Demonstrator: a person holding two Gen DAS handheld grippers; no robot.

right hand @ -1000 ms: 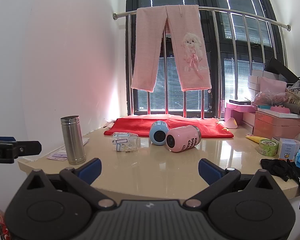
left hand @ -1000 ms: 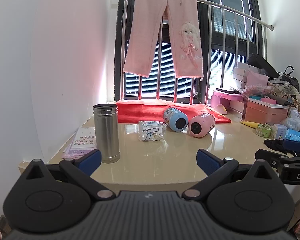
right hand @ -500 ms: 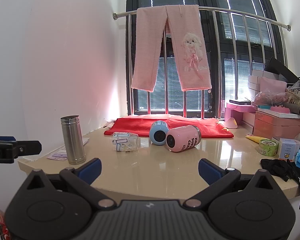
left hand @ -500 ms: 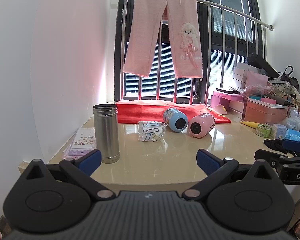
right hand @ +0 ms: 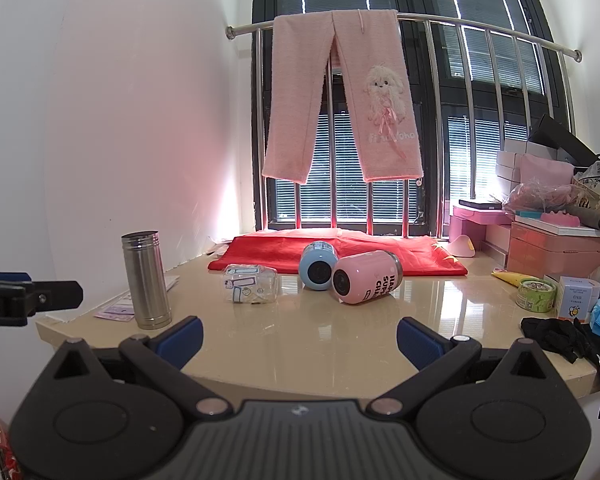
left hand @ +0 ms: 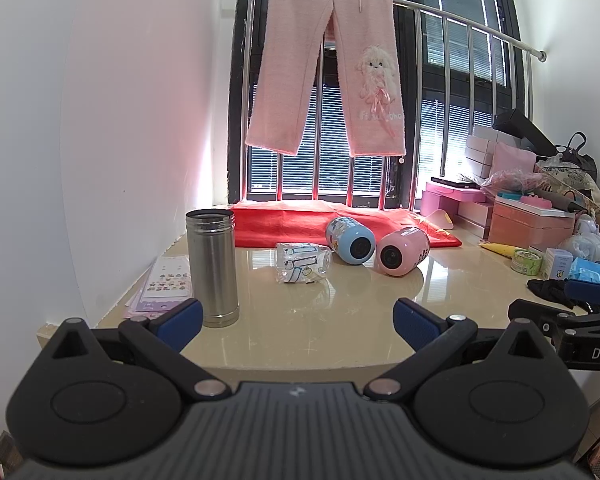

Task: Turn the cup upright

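Cups, three, lying on their sides mid-table [right hand: 340, 344]: pink cup [right hand: 365, 282], base toward the camera; blue cup [right hand: 318, 265] touching it on the left; clear printed cup [right hand: 250, 283] further left, apart from both. Steel flask [right hand: 146, 280]: upright, near the table's left edge, beside sticker sheets [left hand: 162, 285]. Red cloth [right hand: 380, 254]: spread behind the cups, below the window rail. Pink trousers [right hand: 340, 100]: draped over the rail. Left gripper [left hand: 296, 320]: fingers spread wide, holding nothing, short of the table. Right gripper [right hand: 298, 338]: likewise spread and unladen.
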